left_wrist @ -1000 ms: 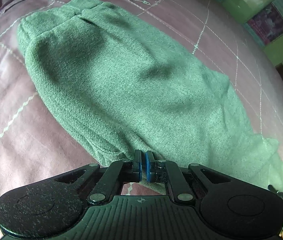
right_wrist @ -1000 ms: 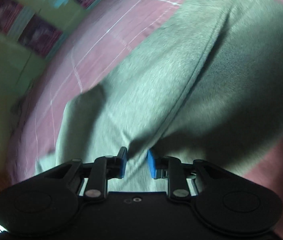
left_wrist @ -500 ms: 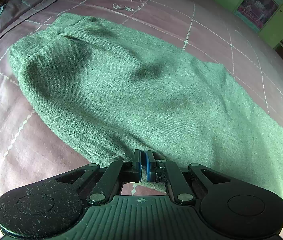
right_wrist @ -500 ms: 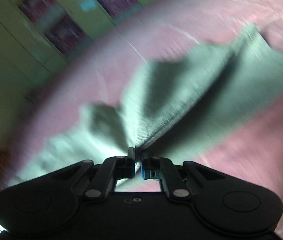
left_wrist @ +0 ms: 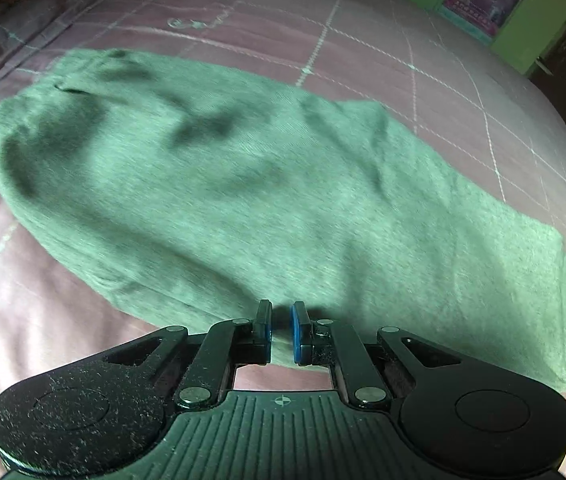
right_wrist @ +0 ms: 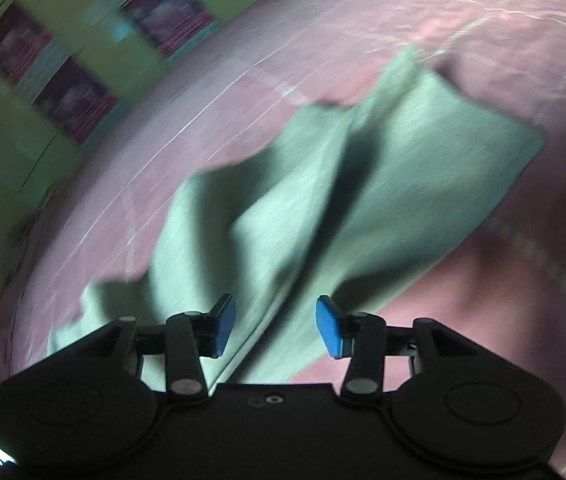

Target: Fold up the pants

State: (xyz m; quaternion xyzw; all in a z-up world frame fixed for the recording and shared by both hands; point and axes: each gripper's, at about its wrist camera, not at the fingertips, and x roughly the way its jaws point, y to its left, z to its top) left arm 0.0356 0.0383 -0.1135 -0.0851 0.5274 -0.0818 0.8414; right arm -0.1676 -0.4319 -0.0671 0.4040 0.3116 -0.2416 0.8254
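Left tongs (left_wrist: 281,330) barely parted, right tongs (right_wrist: 276,326) wide, over pants (left_wrist: 243,184).

The pants (left_wrist: 243,184) are a matt, fuzzy green knit cloth lying on a smooth pink woven bedsheet (left_wrist: 363,40) stitched with pale lines, while the left gripper (left_wrist: 281,334) and right gripper (right_wrist: 275,326) are matt black plastic, the left dust-flecked, with smooth blue pads (right_wrist: 329,326) and shiny metal rivets (left_wrist: 368,393).

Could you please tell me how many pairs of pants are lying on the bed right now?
1: the green pants lie spread flat on the pink bedspread, just ahead of both grippers. Nothing else looks like clothing, though the bed is only partly in view.
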